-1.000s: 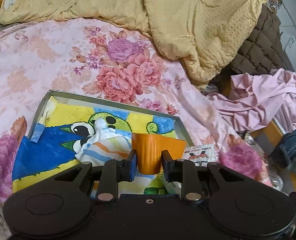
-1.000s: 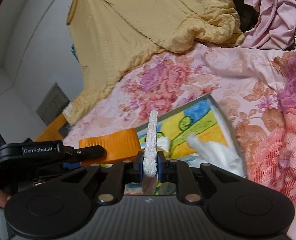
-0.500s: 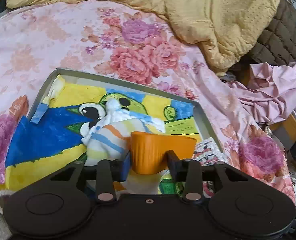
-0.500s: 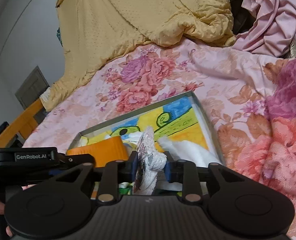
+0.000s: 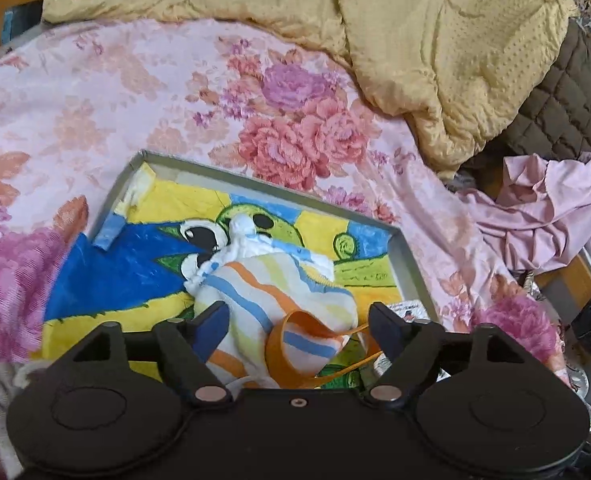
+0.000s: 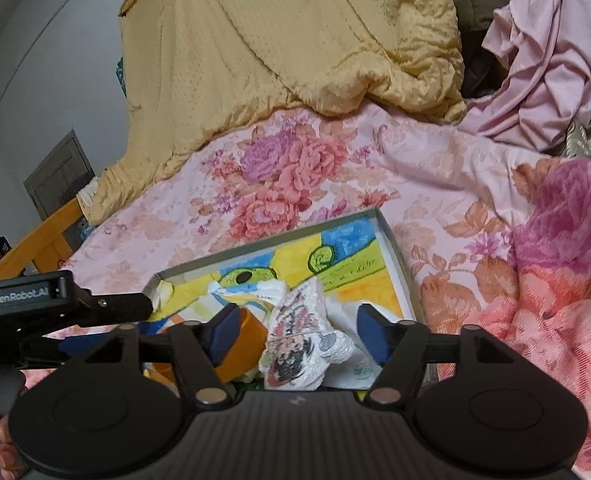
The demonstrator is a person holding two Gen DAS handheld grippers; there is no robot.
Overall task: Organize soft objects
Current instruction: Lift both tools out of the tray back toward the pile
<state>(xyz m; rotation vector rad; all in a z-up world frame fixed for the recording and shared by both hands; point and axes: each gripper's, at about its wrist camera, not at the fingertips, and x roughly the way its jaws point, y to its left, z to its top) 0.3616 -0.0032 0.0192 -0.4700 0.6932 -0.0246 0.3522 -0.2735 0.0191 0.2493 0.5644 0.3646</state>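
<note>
Jaws of both grippers are seen wide apart, having just been opening, and nothing is pinched. A flowery bed [image 5: 107, 92] is spread out, with a yellow blanket [image 5: 435, 32] bunched at its far end and pink cloth [image 6: 543, 40] beside that. A painted tray [image 5: 409, 264] is laid on the bed. Inside the tray a striped sock [image 5: 255, 292] and an orange band [image 5: 279, 344] are seen loose between the left gripper [image 5: 298, 322] jaws. A white cartoon sock [image 6: 299, 344] is seen loose between the right gripper [image 6: 297, 326] jaws, also in the tray.
</note>
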